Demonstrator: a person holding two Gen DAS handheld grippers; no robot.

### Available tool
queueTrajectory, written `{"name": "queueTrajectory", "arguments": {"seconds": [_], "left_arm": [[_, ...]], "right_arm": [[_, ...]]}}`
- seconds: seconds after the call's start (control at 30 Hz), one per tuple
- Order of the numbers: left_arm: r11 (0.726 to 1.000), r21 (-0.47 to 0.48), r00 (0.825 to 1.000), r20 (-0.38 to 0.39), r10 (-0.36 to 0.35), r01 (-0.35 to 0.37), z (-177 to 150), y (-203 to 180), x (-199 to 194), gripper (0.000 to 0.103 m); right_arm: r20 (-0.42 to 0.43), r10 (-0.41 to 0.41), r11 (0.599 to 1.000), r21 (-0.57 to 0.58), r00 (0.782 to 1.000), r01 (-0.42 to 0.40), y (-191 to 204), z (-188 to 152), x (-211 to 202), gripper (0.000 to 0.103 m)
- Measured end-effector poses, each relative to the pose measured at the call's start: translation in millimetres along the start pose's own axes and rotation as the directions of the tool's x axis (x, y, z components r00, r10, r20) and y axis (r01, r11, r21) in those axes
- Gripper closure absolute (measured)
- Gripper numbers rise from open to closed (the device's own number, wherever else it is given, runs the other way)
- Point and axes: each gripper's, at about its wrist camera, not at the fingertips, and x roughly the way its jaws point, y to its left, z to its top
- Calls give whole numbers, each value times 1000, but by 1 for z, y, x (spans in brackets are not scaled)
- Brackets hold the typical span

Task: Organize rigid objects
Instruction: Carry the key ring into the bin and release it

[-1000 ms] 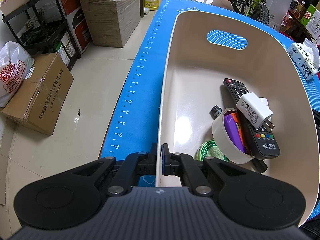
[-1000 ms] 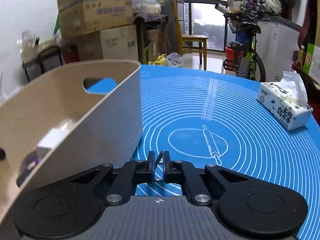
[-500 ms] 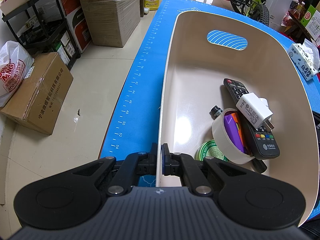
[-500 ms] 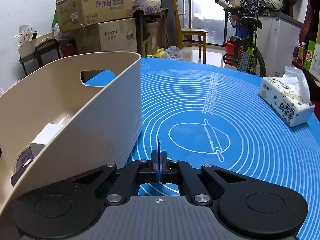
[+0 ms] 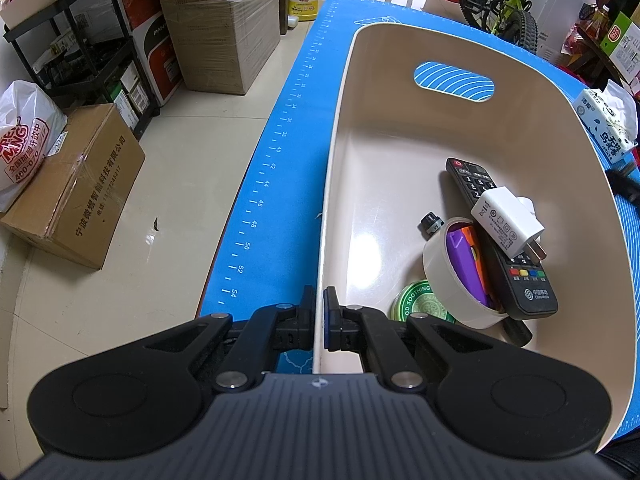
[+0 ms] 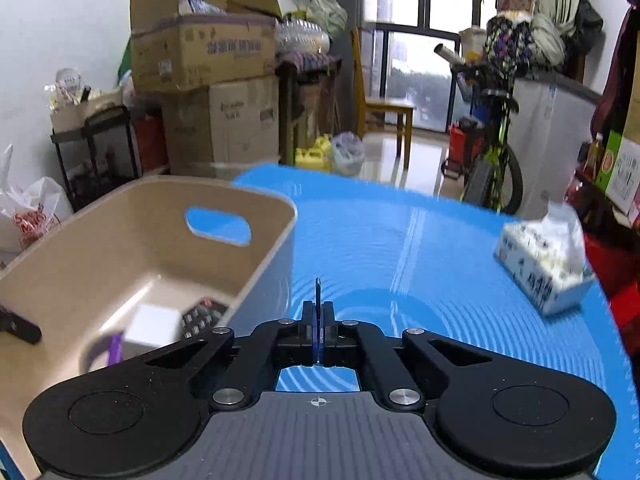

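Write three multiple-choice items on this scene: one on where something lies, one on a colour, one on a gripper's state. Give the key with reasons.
1. Where does the white charger lie?
A. On the black remote inside the beige bin
B. On the blue mat beside the tissue pack
C. On the floor by the cardboard box

2. What colour is the round tin on the bin's floor?
A. Red
B. Green
C. Yellow

3. What is the left gripper doing?
A. Hanging open above the mat
B. Shut on the remote
C. Shut on the bin's wall

Key: 1 A, the charger rests across the remote in the bin. 2 B, the tin's lid is green with white lettering. 3 C, its jaws stand on either side of the bin's near wall and pinch it.
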Motion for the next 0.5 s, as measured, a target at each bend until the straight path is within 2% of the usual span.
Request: {"name": "queueTrajectory", "arguments": {"seconds": [0.33,0.5], "left_arm": [[1000,0,1000,6,0,0,1,0,-1,98],[1000,-2,1000,7,-2,2,1,0,-1,98]], "right_arm": [[122,22,1000,-17,992,-20,15,49,-40,91],[113,72,997,-27,991,-70,39,62,-42,91]]}}
